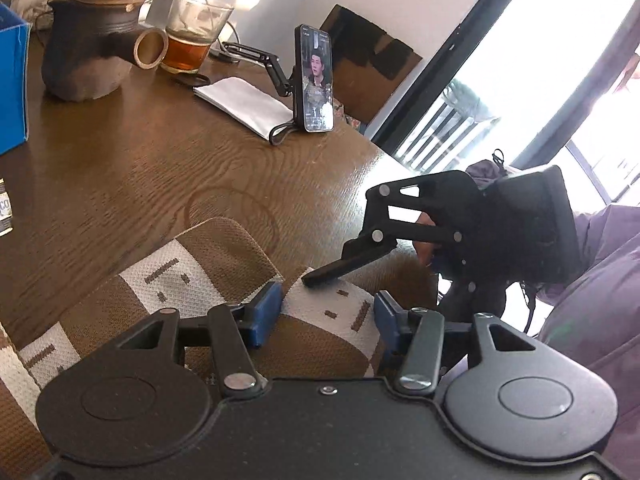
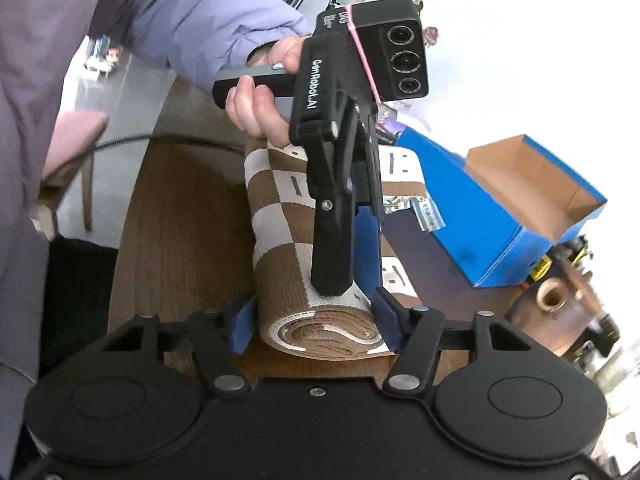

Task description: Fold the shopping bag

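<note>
A: From the left wrist view, where is the shopping bag [image 1: 192, 280]?

B: On the wooden bench [image 1: 140, 168], brown-and-white checked, partly rolled. The left gripper [image 1: 328, 312] has its blue fingers [image 1: 264, 312] apart with a fold of the bag between them — whether they press on it I cannot tell. The right gripper [image 1: 320, 280] comes in from the right, one black finger tip lying on the cloth.

A: And the right wrist view?

B: It shows the roll's end, a spiral of layers, sitting between the right gripper's [image 2: 312, 320] fingers [image 2: 244, 324] — spread wide, pads just beside the roll, not squeezing. The left gripper [image 2: 340, 272] points down onto the roll, held by a hand [image 2: 260, 96]. Only the left wrist view shows the phone [image 1: 316, 80], teapot [image 1: 88, 48] and glass of tea [image 1: 192, 32]; the open blue box [image 2: 512, 216] shows best in the right.
</note>
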